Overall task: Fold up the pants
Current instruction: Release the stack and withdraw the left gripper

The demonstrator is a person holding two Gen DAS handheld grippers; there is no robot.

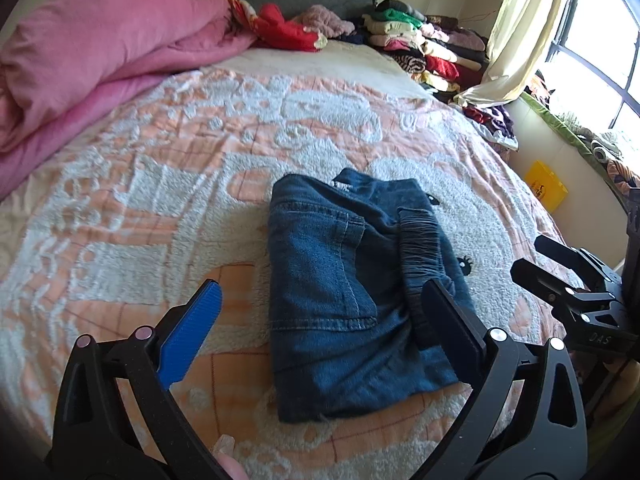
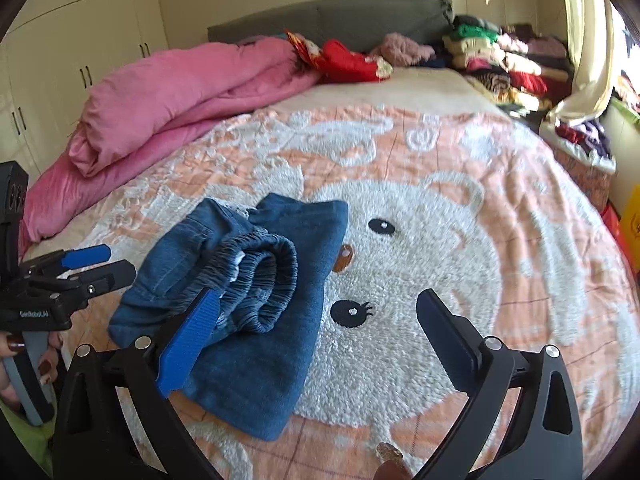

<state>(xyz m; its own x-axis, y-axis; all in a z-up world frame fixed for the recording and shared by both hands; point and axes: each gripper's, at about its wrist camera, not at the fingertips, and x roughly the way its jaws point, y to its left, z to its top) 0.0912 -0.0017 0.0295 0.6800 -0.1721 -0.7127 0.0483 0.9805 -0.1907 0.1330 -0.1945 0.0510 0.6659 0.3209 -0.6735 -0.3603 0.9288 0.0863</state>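
Note:
Blue denim pants [image 1: 352,292] lie folded into a compact bundle on the bed, elastic waistband on top toward the right; they also show in the right wrist view [image 2: 248,300]. My left gripper [image 1: 320,292] is open and empty, hovering just above the bundle's near part. My right gripper [image 2: 320,304] is open and empty, to the right of the bundle, its blue pad over the waistband edge. The right gripper shows at the right edge of the left view [image 1: 560,264]; the left gripper shows at the left edge of the right view [image 2: 100,264].
The bed has a peach and white fleece blanket [image 2: 440,208] with a bear face. A rolled pink duvet [image 1: 92,60] lies at the far left. Stacked clothes [image 1: 420,40] sit at the headboard's right. A yellow box [image 1: 546,186] stands on the floor by the window.

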